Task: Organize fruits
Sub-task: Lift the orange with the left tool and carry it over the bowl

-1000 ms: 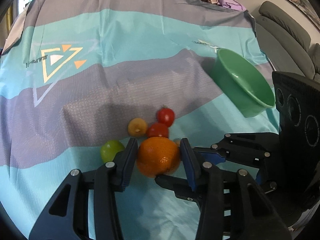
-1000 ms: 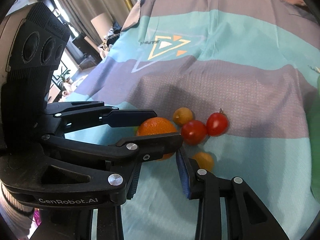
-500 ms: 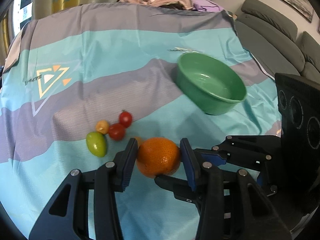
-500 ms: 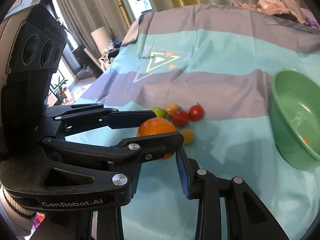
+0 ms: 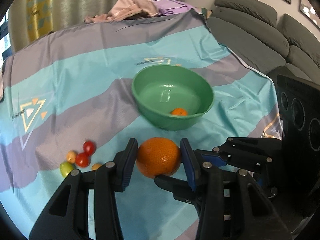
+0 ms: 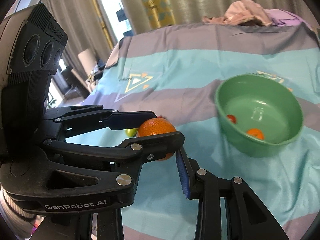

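1. Progress: bowl already has a small orange fruit & a red one. On the cloth: 2 tomatoes, 2 small orange-yellow fruits, 1 green fruit.
2. In hand: orange, off the cloth, not yet in bowl.
3. L gripper pinches orange on both sides; bowl at 12 o'clock from it, loose fruit at 9.
4. R gripper: jaws narrow, nothing betw. them; its tip sits under the orange, contact unclear.
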Motion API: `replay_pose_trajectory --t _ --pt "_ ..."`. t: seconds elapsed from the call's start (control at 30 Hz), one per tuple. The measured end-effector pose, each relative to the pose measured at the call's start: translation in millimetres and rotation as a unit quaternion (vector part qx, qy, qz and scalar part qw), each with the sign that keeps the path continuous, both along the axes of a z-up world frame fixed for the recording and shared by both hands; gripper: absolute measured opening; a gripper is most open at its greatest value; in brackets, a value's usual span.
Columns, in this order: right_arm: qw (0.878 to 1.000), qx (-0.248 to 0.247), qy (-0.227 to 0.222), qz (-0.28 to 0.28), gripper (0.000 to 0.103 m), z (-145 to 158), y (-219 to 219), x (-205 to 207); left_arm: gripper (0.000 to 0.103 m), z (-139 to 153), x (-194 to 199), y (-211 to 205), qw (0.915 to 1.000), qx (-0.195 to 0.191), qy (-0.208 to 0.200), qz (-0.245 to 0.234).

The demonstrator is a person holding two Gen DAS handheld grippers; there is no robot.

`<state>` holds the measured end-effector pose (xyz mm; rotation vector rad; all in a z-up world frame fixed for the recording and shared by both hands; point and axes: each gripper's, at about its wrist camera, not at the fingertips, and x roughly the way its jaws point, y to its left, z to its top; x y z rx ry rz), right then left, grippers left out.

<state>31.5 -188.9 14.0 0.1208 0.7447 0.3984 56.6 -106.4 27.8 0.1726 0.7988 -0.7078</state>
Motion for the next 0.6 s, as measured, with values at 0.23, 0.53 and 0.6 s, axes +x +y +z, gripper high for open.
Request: replay_pose_trajectory --t 0.23,0.53,0.6 --pt "0.999 0.009 -0.017 -0.031 0.036 10 -33 -4 0.044 14 4 -33 0.9994 0.004 -0.014 -0.03" --pt "0.997 0.017 -0.037 -0.068 0.036 27 -74 4 0.044 35 18 -74 0.9977 0.002 -0.035 -0.058" --pt "0.996 0.017 -0.043 -0.073 0.036 31 -81 8 0.044 39 23 -81 0.9974 0.001 -0.039 -0.061"
